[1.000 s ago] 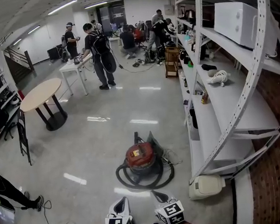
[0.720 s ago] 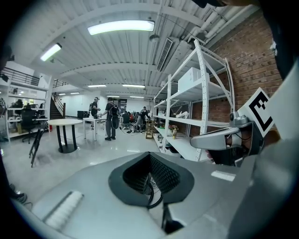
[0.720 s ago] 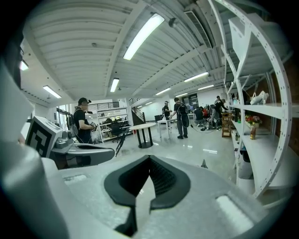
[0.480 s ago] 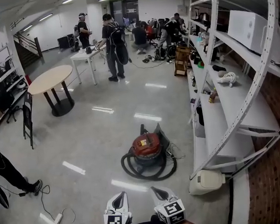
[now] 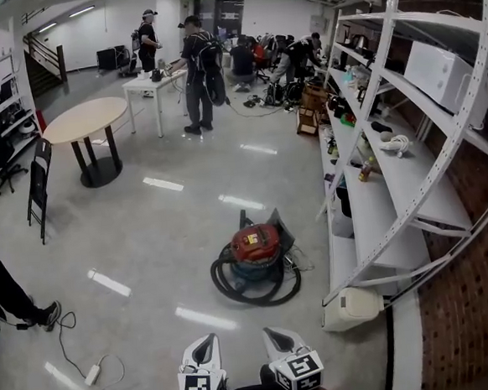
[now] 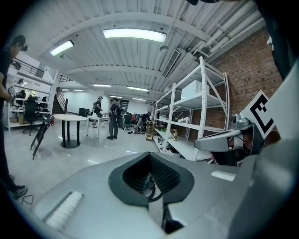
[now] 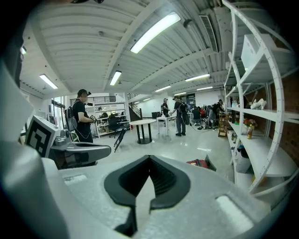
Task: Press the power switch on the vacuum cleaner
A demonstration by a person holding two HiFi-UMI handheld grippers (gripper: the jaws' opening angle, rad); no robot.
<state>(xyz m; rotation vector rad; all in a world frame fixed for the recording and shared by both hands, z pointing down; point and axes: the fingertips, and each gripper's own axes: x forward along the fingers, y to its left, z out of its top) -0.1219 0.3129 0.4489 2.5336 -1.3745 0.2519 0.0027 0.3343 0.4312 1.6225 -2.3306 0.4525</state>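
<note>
The vacuum cleaner (image 5: pixel 254 241) stands on the glossy floor near the shelving. It has a red top and a dark tub, and its black hose (image 5: pixel 253 287) is coiled round its base. My left gripper (image 5: pixel 205 346) and right gripper (image 5: pixel 278 339) are side by side at the bottom edge of the head view, well short of the vacuum. Both are shut with nothing held. In the right gripper view the vacuum cleaner (image 7: pixel 199 163) shows just past the right gripper (image 7: pixel 148 179). The left gripper (image 6: pixel 150 179) hides most of the floor ahead of it.
A tall white shelving rack (image 5: pixel 394 178) runs along the right. A white appliance (image 5: pixel 352 305) lies on the floor at its foot. A power strip (image 5: pixel 92 374) with a cable and a person's leg (image 5: pixel 12 296) are at the left. Farther off are a round table (image 5: pixel 87 120) and several people.
The head view has shifted, so the vacuum now shows a little higher and farther off. Both grippers stay shut at the bottom edge.
</note>
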